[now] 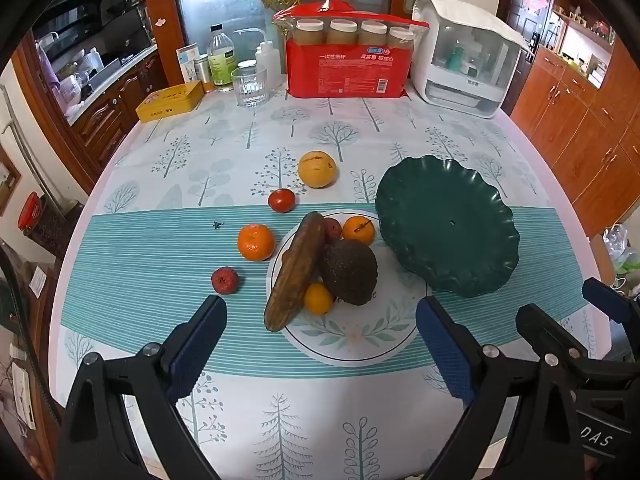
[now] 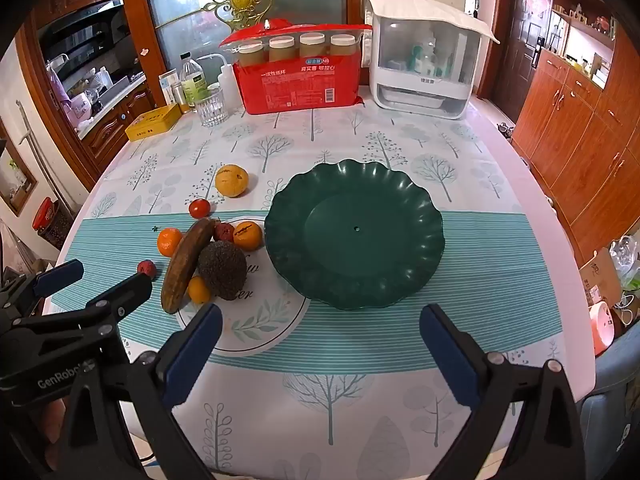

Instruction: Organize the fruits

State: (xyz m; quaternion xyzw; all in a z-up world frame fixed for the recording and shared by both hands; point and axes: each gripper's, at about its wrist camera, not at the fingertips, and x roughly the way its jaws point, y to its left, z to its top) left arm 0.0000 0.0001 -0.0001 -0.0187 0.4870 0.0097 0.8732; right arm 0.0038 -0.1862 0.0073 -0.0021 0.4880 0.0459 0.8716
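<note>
Cucumber (image 1: 295,271) lengthwise, seemingly camera-pointing.

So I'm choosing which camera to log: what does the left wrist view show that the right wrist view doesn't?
Only the left wrist view puts the fruit pile around the avocado dead ahead, between the open left hand-held gripper fingers. Only the right wrist view centres the whole empty green plate and shows a cardboard box beside the table. Both share the fruits, the red pack and the other hand-held gripper at the frame edge, the right hand-held gripper open too.
</note>
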